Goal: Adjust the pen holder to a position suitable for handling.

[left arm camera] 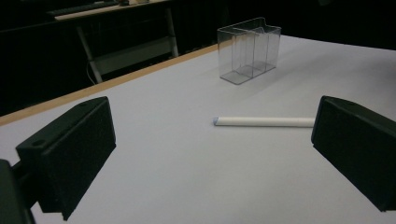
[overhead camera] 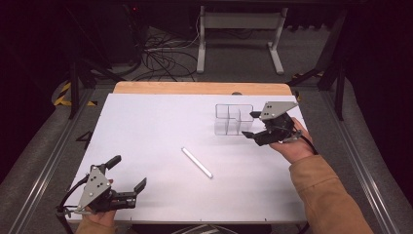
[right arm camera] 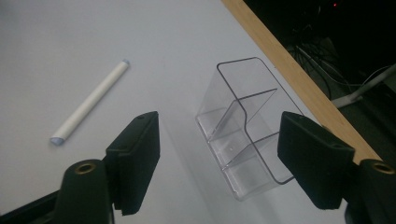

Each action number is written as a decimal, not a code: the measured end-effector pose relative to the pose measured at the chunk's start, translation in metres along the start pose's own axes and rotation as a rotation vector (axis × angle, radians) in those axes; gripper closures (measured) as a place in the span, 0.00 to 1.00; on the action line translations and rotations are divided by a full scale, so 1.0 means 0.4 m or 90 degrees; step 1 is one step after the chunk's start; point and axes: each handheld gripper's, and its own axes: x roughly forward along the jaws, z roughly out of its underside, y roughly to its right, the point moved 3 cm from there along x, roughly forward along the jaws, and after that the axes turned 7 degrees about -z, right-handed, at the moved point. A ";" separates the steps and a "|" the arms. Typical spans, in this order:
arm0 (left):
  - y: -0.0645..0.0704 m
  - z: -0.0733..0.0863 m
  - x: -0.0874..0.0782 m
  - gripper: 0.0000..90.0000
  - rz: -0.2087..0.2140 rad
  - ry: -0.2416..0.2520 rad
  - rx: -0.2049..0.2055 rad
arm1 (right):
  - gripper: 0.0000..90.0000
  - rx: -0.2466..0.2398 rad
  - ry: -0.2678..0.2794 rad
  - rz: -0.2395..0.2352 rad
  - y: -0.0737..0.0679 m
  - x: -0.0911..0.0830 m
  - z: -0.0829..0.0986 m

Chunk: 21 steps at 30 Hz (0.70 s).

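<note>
Right gripper (overhead camera: 249,126) fingers wide beside the clear organizer (overhead camera: 234,119) near the bench's far edge — a careless close could tip it; left gripper (overhead camera: 130,174) wide too.

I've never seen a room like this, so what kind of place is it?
Probably a lab or workshop for recording handling tasks. A white-covered wooden table stands between dark metal rails, loose black cables lie on the floor behind it, and a person holds the black left gripper and the black right gripper.

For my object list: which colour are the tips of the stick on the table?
Pale blue tips on a white stick, best seen in the right gripper view.
</note>
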 end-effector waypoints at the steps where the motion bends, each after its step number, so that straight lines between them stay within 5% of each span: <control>1: 0.000 0.001 0.001 0.01 0.001 0.000 -0.001 | 0.37 -0.009 -0.019 -0.001 0.012 0.017 -0.008; 18: -0.003 0.003 0.003 0.01 0.000 -0.003 -0.004 | 0.53 -0.063 -0.157 -0.020 0.070 0.177 -0.027; 21: -0.004 0.003 0.002 0.01 0.000 -0.002 -0.003 | 0.54 -0.051 -0.167 -0.018 0.083 0.202 -0.021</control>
